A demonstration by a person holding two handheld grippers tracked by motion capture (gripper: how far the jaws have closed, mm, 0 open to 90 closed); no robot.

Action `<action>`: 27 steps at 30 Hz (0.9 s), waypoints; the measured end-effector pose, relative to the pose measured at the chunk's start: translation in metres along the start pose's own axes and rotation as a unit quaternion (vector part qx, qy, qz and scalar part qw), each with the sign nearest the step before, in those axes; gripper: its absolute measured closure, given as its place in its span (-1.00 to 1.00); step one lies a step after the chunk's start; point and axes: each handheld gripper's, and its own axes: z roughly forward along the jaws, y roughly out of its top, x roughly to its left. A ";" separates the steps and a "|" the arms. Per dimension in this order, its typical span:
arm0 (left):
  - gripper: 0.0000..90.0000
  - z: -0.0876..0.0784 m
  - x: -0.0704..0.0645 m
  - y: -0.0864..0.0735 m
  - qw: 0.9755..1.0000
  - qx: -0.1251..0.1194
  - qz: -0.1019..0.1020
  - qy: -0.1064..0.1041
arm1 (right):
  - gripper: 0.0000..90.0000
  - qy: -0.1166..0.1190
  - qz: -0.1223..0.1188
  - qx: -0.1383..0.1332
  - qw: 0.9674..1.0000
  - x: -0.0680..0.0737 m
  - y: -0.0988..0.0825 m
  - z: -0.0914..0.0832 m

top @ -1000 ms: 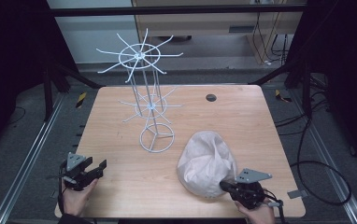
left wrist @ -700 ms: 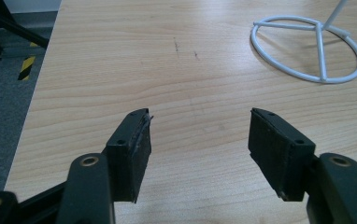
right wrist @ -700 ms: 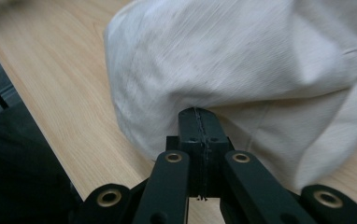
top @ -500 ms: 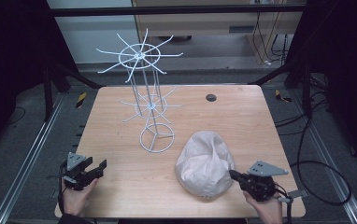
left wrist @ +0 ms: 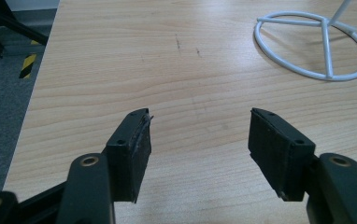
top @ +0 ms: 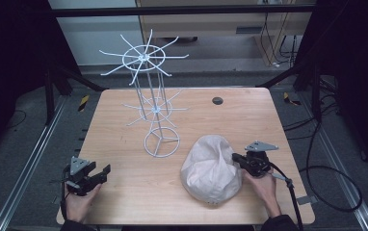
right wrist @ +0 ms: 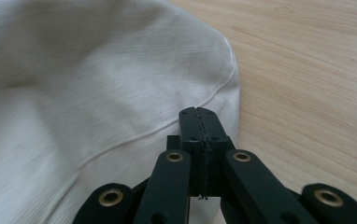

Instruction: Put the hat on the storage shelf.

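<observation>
A crumpled white cloth hat (top: 211,168) lies on the wooden table (top: 249,115), front right. My right gripper (top: 235,158) is at the hat's right edge with its jaws pressed together. In the right gripper view the shut tips (right wrist: 199,114) sit over the hat's (right wrist: 97,93) seamed border, with no fabric visible between them. My left gripper (top: 102,174) rests near the front left corner. It stands open (left wrist: 199,135) over bare wood with nothing between its pads. A white wire rack (top: 148,86) stands behind the hat to its left.
The rack's ring base (left wrist: 314,44) lies ahead and to the right of the left gripper. Its spokes spread out at two heights above the table. A small dark round inset (top: 217,100) sits near the far edge. A cable (top: 293,192) trails from the right gripper.
My right gripper has moved from the hat's near-right side farther up along its right edge, with jaws shut. The hat shifted slightly. The left gripper has stayed in place.
</observation>
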 end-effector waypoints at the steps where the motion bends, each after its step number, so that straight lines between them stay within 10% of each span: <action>1: -0.14 0.000 0.000 0.000 1.000 0.000 0.000 0.000 | 1.00 0.005 0.006 0.002 1.000 -0.002 0.000 0.003; 16: -0.14 0.000 0.000 0.000 1.000 0.001 0.001 -0.001 | 1.00 -0.010 -0.047 0.058 0.997 0.005 -0.011 -0.003; 27: -0.14 -0.001 0.000 0.000 1.000 0.000 0.001 -0.001 | 1.00 0.030 -0.047 0.065 0.996 0.017 -0.030 -0.024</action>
